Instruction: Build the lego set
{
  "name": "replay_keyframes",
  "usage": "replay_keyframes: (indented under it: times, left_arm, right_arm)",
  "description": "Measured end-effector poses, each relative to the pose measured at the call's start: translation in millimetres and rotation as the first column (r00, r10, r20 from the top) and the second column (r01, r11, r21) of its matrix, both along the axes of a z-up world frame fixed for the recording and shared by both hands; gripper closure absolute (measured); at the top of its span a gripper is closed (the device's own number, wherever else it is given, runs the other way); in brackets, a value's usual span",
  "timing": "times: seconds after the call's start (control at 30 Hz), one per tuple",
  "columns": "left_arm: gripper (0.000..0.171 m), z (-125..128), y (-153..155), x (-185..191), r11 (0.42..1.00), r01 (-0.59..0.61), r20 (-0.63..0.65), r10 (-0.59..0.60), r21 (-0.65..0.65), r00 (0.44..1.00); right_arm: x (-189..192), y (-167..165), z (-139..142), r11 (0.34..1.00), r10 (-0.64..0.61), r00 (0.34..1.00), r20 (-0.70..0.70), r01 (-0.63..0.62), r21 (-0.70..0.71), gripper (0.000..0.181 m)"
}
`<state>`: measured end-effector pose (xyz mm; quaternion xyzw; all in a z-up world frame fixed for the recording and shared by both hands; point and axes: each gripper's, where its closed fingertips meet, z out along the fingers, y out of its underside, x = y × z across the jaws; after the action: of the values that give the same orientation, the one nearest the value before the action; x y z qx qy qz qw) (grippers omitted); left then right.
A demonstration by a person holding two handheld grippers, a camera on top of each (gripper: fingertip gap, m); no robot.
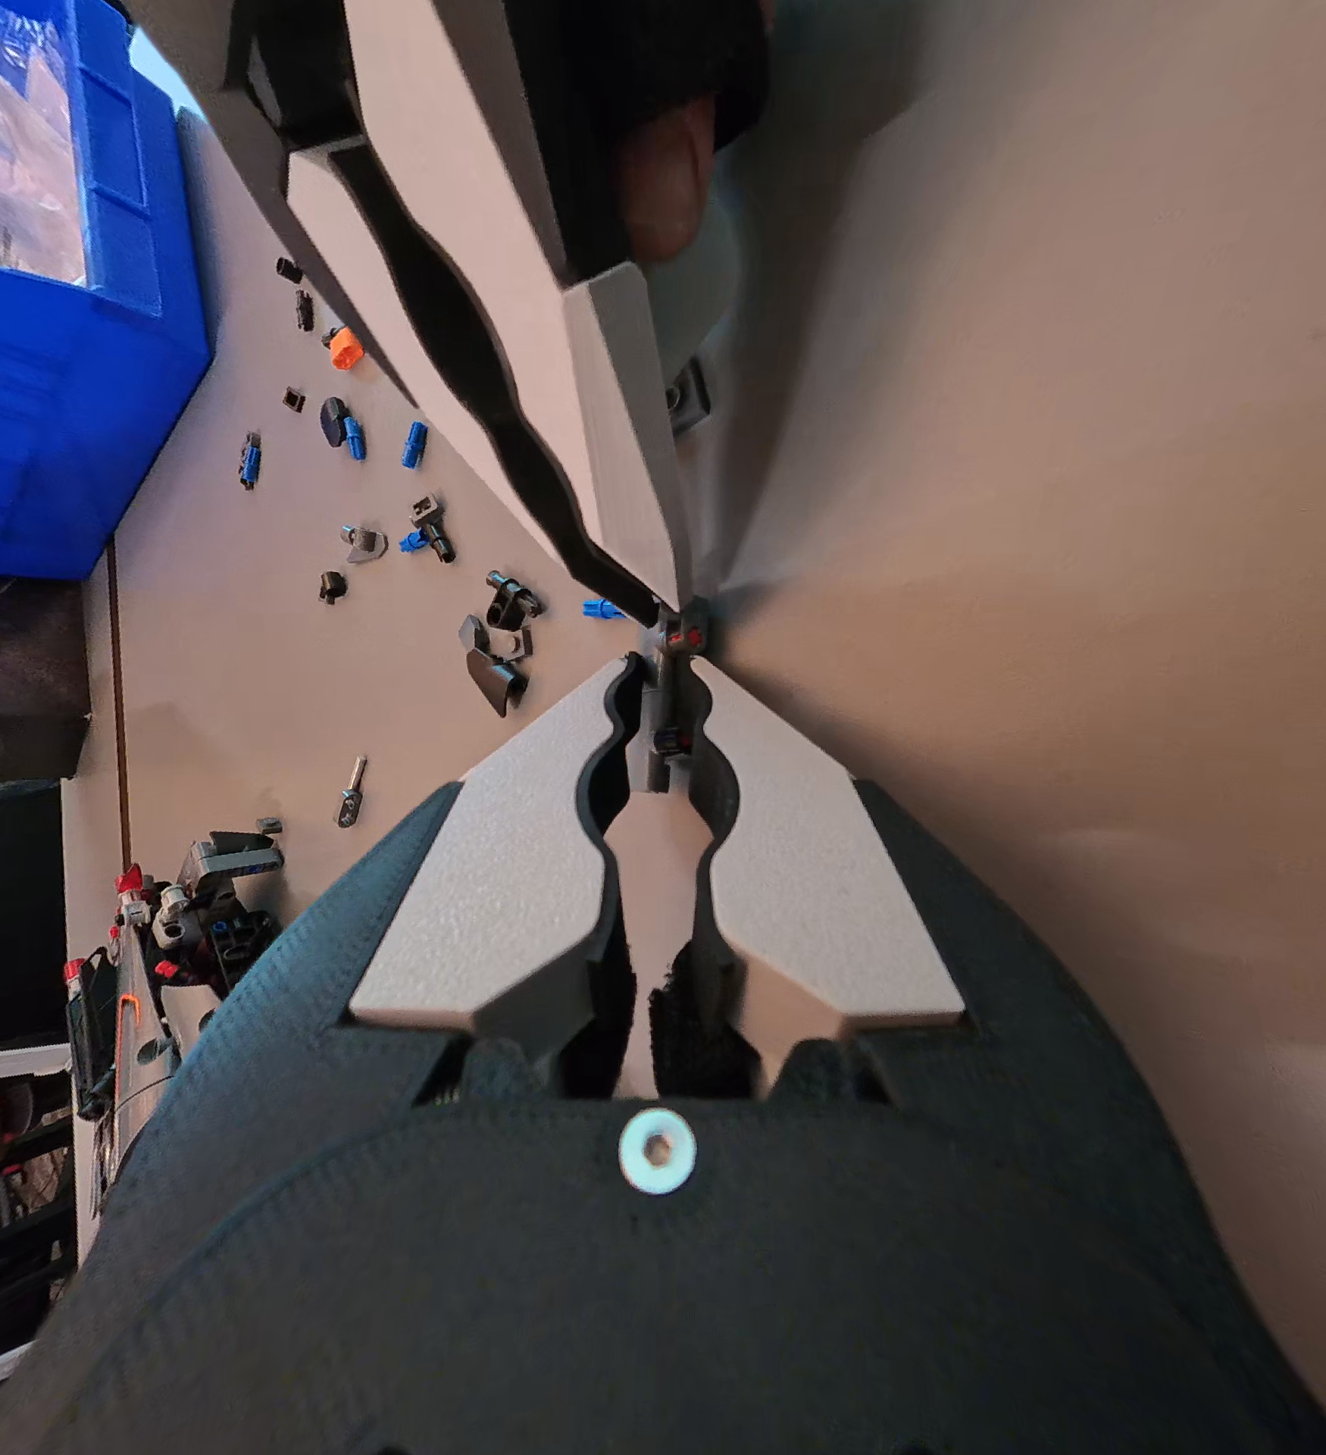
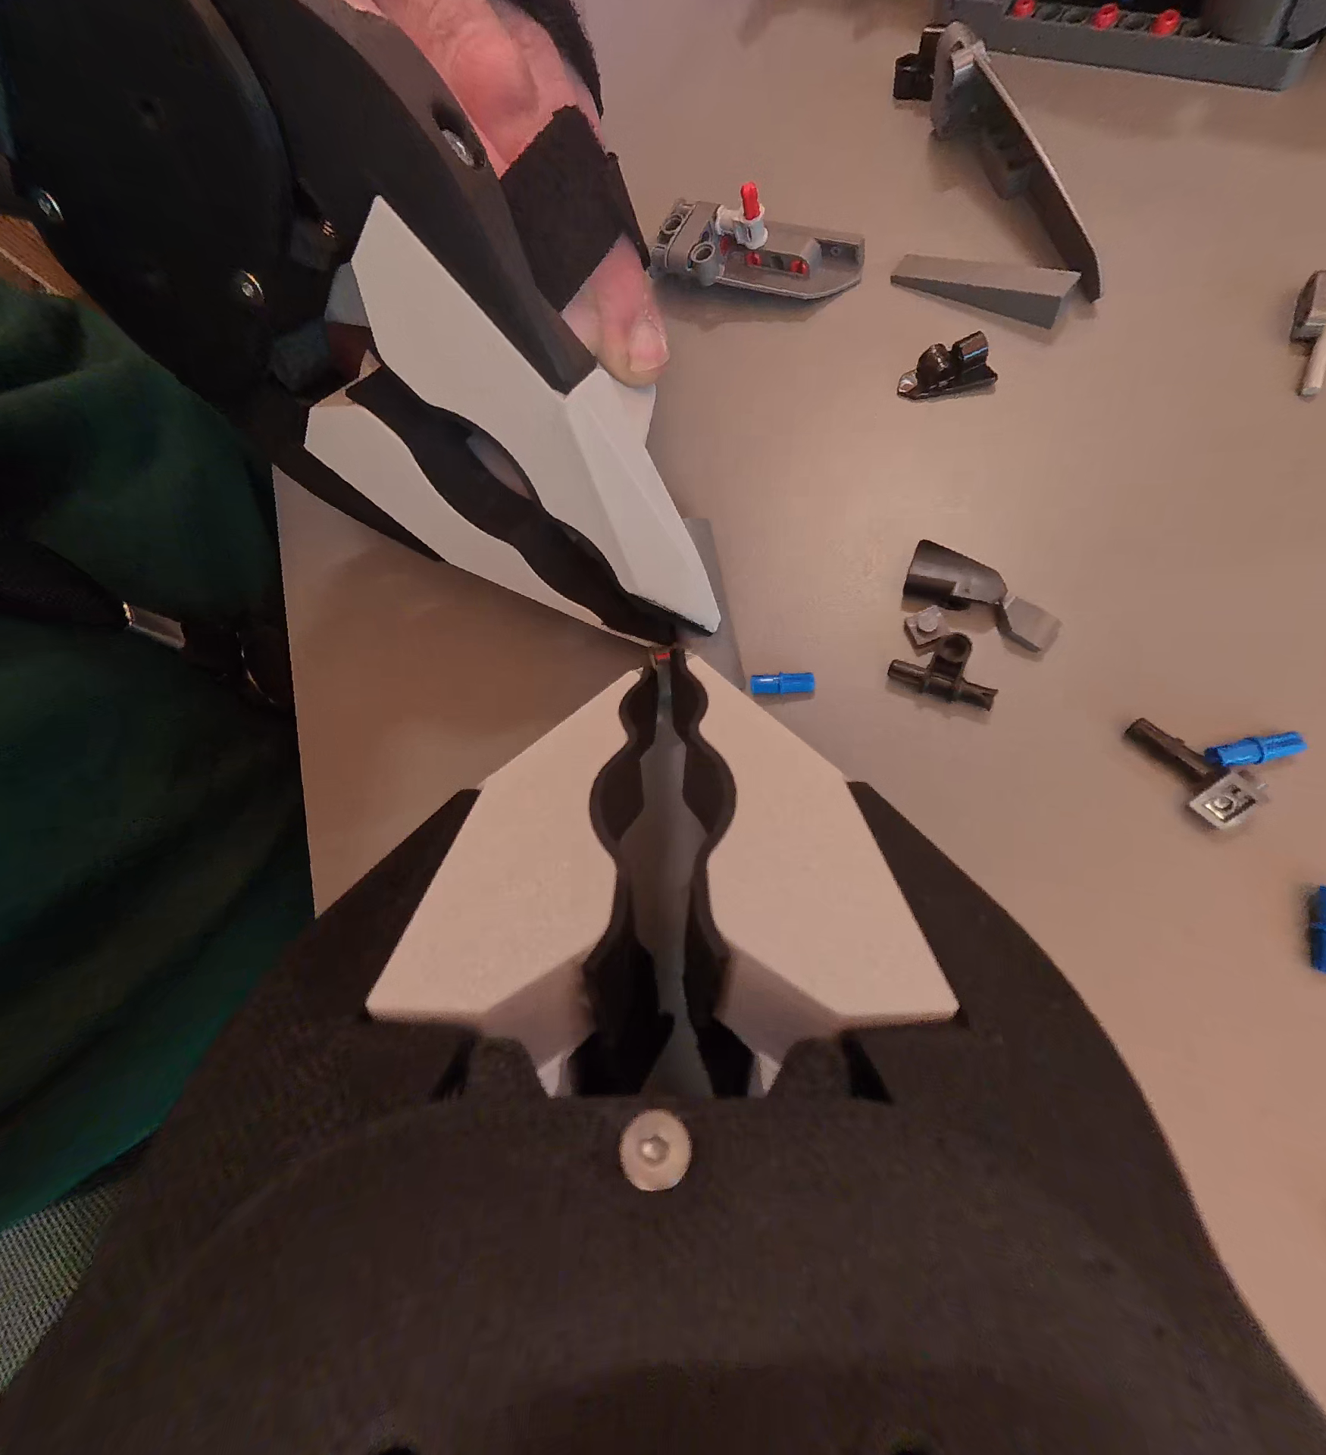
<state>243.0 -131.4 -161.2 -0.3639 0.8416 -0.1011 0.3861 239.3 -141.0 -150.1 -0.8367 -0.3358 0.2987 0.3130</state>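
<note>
Blue bin [image 1: 54, 315]: far left in the left wrist view, at the table's edge, well apart from the work.
Loose parts: blue pins such as one [image 2: 781, 683] just beside the grippers, black connectors and grey plates strewn over the table [image 2: 959, 441].
Built section [image 1: 164, 929]: a grey, black and red assembly near the table's edge, untouched for now.
Left gripper [image 1: 664, 669]: jaws narrow, closed around a slim grey beam [image 1: 658, 740] that stands lengthwise between its pads; a dark blue pin shows in the beam's side.
Joint [image 1: 683, 630]: a small grey piece with red pins at the beam's far tip, where the two grippers meet.
Right gripper [image 2: 664, 669]: also nearly closed — a thin grey part [image 2: 668, 827] runs along its jaw gap, tip to tip with the left gripper.
Step in hand: likely pressing the small piece onto the beam's end.
Doing it well: keep both parts on one axis, push straight, hold the beam firm close to the joint — a skewed push may jam the pins or flick the piece out.
</note>
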Motion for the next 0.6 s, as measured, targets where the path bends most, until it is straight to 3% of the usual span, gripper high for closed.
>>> replay_keyframes:
  times: [0.23,0.37,0.6]
  left_arm:
    - [0.164,0,0,0,1.0,0.003,0.005,-0.003,0.009,1.0]
    - [0.164,0,1,0,1.0,0.005,0.001,-0.005,-0.005,1.0]
    - [0.165,0,1,1,1.0,0.003,-0.001,-0.003,-0.028,1.0]
  right_arm:
    - [-9,0,-4,0.998,0.057,0.998,0.017,-0.058,0.017,0.181]
    - [-7,0,12,1.0,0.029,0.993,-0.111,-0.03,-0.001,0.176]
    - [6,-1,8,0.999,-0.034,0.997,-0.074,0.035,0.009,0.169]
